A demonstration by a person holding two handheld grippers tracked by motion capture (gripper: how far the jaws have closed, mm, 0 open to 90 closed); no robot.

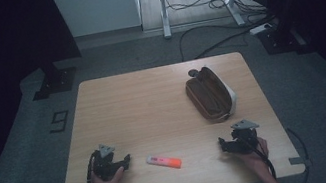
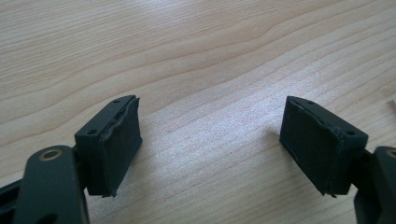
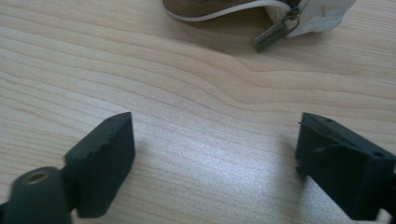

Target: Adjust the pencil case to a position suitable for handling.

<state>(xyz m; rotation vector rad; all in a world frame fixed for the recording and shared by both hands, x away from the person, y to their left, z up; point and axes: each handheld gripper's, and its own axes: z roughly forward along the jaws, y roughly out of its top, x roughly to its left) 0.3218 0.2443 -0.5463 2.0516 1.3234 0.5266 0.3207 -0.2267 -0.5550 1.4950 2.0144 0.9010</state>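
Both claws, left claw point(image 1: 126, 159) and right claw point(image 1: 221, 142), sit released near the tabletop's point(image 1: 143, 105) front edge, orange highlighter point(image 1: 164, 161) lying between them, brown pencil case point(image 1: 210, 94) farther back, cables trailing across the grey floor point(image 1: 222, 35) behind.

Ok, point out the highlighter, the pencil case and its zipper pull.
highlighter point(image 1: 164, 162), high view, middle of its orange barrel.
pencil case point(image 1: 210, 95), high view, centre of the brown side.
zipper pull point(image 3: 271, 35), right gripper view, the metal tab.

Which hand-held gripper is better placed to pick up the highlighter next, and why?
Probably the left hand-held gripper: it sits closer to the highlighter, with open jaws pointing toward it. The right hand-held gripper, also open, is farther off, nearer the pencil case.
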